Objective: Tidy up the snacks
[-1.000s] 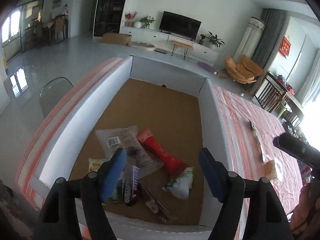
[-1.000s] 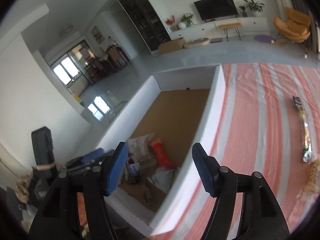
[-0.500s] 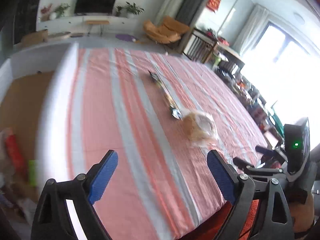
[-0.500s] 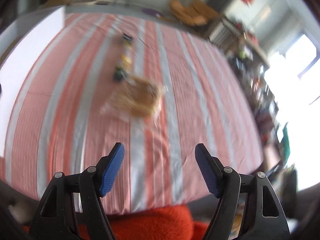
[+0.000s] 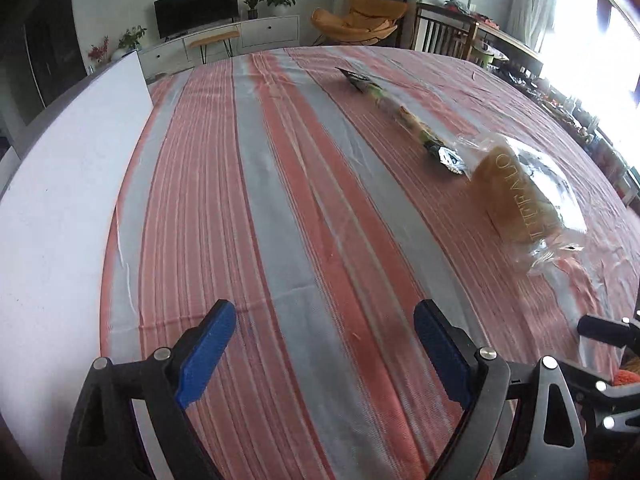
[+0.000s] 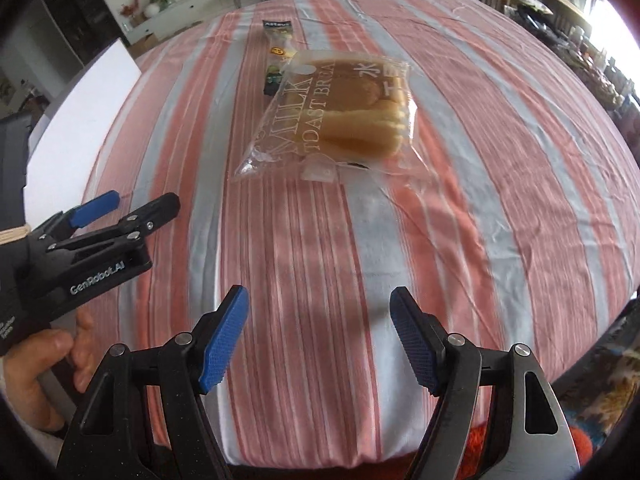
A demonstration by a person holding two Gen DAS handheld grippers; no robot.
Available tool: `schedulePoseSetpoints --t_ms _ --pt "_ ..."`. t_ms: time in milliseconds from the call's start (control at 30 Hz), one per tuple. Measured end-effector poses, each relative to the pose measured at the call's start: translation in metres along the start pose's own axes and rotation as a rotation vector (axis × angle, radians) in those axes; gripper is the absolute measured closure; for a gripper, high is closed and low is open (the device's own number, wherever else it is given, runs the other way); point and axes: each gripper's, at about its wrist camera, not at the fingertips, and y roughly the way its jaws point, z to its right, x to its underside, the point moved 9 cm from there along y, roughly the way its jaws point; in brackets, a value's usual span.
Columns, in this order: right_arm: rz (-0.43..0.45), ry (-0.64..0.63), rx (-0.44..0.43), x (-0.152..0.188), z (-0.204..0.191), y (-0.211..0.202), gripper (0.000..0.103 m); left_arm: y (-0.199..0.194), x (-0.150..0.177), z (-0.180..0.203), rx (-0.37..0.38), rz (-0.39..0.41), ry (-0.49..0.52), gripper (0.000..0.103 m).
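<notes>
A clear bag of milk toast bread (image 6: 340,108) lies on the striped tablecloth (image 6: 304,240), ahead of my right gripper (image 6: 318,312), which is open and empty. The bread bag also shows in the left wrist view (image 5: 520,196) at the right. A long thin dark snack packet (image 5: 400,114) lies beyond the bread; it also shows in the right wrist view (image 6: 278,52). My left gripper (image 5: 324,320) is open and empty above the cloth, also seen in the right wrist view (image 6: 132,204) at the left.
The white wall of the snack box (image 5: 60,200) stands along the left of the table; it also shows in the right wrist view (image 6: 80,100). A cluttered side table (image 5: 580,112) stands past the right table edge. A TV cabinet and an orange chair are far behind.
Both grippers have swung away from the box with snacks in it to face the striped table. The bread bag and the long packet are now close ahead. Both stay open.
</notes>
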Motion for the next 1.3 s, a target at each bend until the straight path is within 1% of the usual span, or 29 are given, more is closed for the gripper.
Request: schedulePoseSetpoints --t_ms 33,100,133,167,200,233,267,300,367,467,533,567,633,700,733,867,1000,1300 --pt "0.018 -0.021 0.028 -0.003 0.006 0.002 0.026 0.000 0.000 -0.001 -0.012 0.009 0.012 0.012" --pt "0.045 -0.018 0.074 -0.026 0.019 0.011 0.026 0.001 0.001 0.001 -0.015 0.020 0.026 0.009" --pt "0.060 0.028 0.084 -0.038 0.032 0.014 0.026 0.001 0.001 0.001 -0.014 0.028 0.025 0.006" --pt "0.086 0.102 0.089 -0.049 0.051 0.015 0.026 0.001 0.001 0.001 -0.015 0.036 0.025 0.004" --pt "0.120 0.202 0.074 -0.058 0.074 0.014 0.026 0.001 0.001 0.001 -0.014 0.038 0.022 0.004" --pt "0.144 0.287 0.085 -0.061 0.095 0.011 0.027 0.001 0.000 0.001 -0.015 0.036 0.023 0.003" --pt "0.158 0.372 0.096 -0.061 0.117 0.007 0.027 0.002 -0.001 0.001 -0.013 0.034 0.024 0.001" --pt "0.172 0.423 0.090 -0.057 0.130 0.002 0.027 0.003 0.000 0.001 -0.010 0.031 0.026 0.000" --pt "0.192 0.470 0.094 -0.043 0.143 -0.007 0.026 0.003 -0.001 0.002 -0.010 0.033 0.027 0.000" --pt "0.224 0.438 0.131 -0.024 0.137 -0.016 0.026 0.004 -0.003 0.002 -0.015 0.033 0.024 0.000" --pt "0.237 0.417 0.126 -0.026 0.127 -0.019 0.026 0.003 -0.003 0.003 -0.017 0.034 0.023 0.000" --pt "0.241 0.394 0.140 -0.029 0.127 -0.019 0.026 0.003 -0.002 0.003 -0.016 0.034 0.024 0.000" --pt "0.231 0.357 0.188 -0.033 0.124 -0.013 0.026 0.003 -0.002 0.003 -0.015 0.034 0.025 0.000" --pt "0.193 0.335 0.208 -0.031 0.123 -0.002 0.025 0.003 -0.002 0.003 -0.014 0.035 0.027 0.000" --pt "0.194 0.324 0.225 -0.034 0.122 0.000 0.026 0.003 -0.002 0.003 -0.014 0.035 0.027 0.000" --pt "0.189 0.313 0.243 -0.032 0.122 0.002 0.026 0.003 -0.002 0.003 -0.014 0.035 0.027 0.000" --pt "0.181 0.291 0.259 -0.030 0.120 0.005 0.021 0.003 -0.002 0.003 -0.014 0.035 0.028 0.000" --pt "0.180 0.292 0.257 -0.029 0.120 0.004 0.020 0.003 -0.002 0.004 -0.014 0.035 0.028 0.000"
